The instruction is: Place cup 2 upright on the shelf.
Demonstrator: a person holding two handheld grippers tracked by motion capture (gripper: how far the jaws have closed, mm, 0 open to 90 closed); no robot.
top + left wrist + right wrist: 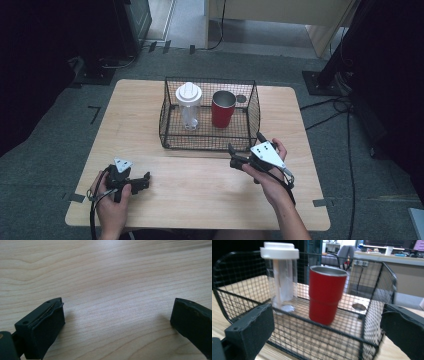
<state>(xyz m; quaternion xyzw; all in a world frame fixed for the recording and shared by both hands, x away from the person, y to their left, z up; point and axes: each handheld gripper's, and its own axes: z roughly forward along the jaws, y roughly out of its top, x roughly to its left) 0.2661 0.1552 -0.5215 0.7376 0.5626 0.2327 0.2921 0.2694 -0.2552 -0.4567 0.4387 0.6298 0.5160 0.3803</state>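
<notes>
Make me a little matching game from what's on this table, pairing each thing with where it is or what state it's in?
Things:
1. red cup
2. clear bottle
3. left gripper
4. basket

Descriptions:
A. white lid on top
B. black wire mesh, on the table
C. open, over bare wood
D. upright in the basket, right of the bottle

Pairs: 1-D, 2-A, 3-C, 4-B
</notes>
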